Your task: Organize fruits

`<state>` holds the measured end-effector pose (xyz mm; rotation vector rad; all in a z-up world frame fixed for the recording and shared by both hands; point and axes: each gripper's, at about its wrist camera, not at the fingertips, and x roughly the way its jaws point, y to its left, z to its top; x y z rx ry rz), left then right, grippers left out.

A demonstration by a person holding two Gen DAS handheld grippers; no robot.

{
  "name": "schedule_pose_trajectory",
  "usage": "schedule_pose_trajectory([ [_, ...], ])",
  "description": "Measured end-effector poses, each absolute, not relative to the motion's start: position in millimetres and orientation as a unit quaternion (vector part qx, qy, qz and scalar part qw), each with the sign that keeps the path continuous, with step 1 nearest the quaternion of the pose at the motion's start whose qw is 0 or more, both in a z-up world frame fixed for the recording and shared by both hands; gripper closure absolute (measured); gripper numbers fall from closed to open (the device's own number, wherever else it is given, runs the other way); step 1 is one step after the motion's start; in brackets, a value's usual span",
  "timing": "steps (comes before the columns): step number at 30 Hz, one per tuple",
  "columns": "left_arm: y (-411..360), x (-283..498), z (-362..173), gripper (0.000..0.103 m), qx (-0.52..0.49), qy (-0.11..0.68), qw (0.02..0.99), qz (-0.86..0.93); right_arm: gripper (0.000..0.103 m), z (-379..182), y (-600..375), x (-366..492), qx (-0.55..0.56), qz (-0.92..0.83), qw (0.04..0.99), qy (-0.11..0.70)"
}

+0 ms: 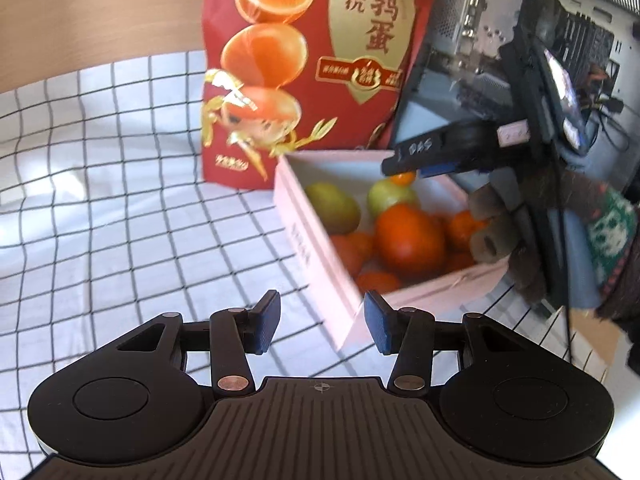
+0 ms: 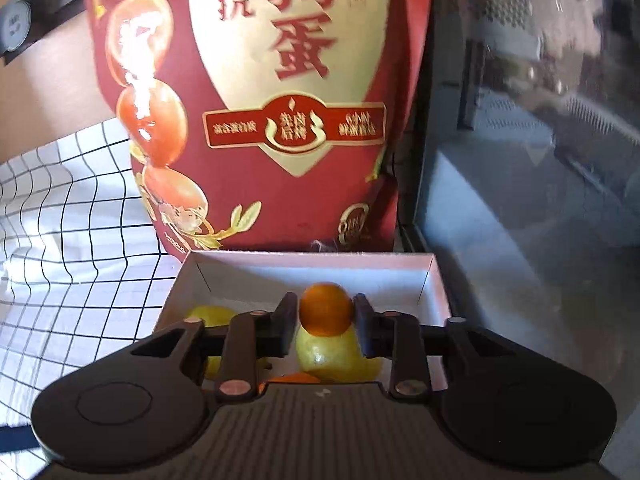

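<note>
What I cannot make out over the pink box

In my right wrist view my own gripper body covers most of the pink box (image 2: 434, 280), so only slivers of the green fruit (image 2: 332, 354) show; whether my jaws touch the small orange fruit (image 2: 326, 308) is unclear. The red bag (image 2: 256, 120) runs off the top edge. In my left wrist view motion blur smears the box's print, and my right gripper (image 1: 404, 162) hides the back wall.

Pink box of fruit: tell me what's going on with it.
A person with a gripper in each hand is sorting fruit into the pink box. The right gripper has a small orange between its fingers above the box. The left gripper hangs open and empty at the box's near corner.
</note>
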<state>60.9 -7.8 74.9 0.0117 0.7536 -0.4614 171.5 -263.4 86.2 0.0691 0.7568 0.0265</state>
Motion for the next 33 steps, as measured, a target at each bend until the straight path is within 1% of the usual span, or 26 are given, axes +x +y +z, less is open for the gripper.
schedule_pose_trajectory([
  [1, -6, 57, 71, 0.052, 0.004, 0.367, 0.904, -0.221, 0.052, 85, -264, 171, 0.040, 0.006, 0.927, 0.374],
  [5, 0, 41, 52, 0.052, -0.008, 0.377, 0.902, -0.209, 0.047, 96, -263, 146, 0.043, -0.015, 0.929, 0.367],
  [9, -5, 20, 38, 0.052, -0.003, 0.372, 0.914, -0.160, 0.041, 106, -255, 96, 0.020, -0.009, 0.937, 0.347],
  [12, -12, -2, 30, 0.052, -0.020, 0.358, 0.928, -0.107, 0.028, 100, -252, 42, 0.000, 0.010, 0.943, 0.333],
  [14, -19, -20, 27, 0.052, -0.034, 0.343, 0.936, -0.078, 0.027, 89, -250, 20, -0.007, 0.012, 0.940, 0.341],
  [17, -28, -36, 20, 0.052, -0.027, 0.342, 0.937, -0.065, 0.027, 64, -248, -4, -0.009, 0.042, 0.933, 0.359],
  [23, -46, -38, 12, 0.046, -0.008, 0.324, 0.944, -0.059, 0.027, 23, -233, -4, -0.038, 0.058, 0.918, 0.390],
  [27, -52, -23, 11, 0.046, -0.011, 0.324, 0.945, -0.049, 0.019, 19, -232, -1, -0.028, 0.063, 0.920, 0.385],
  [29, -56, -14, 10, 0.046, 0.003, 0.321, 0.946, -0.042, 0.014, 17, -232, 1, -0.029, 0.058, 0.921, 0.385],
  [31, -62, -8, 9, 0.046, 0.019, 0.321, 0.946, -0.041, 0.006, 15, -232, 5, -0.028, 0.049, 0.921, 0.385],
  [33, -63, -5, 9, 0.044, 0.017, 0.321, 0.946, -0.041, 0.001, 13, -234, 8, -0.016, 0.041, 0.922, 0.385],
])
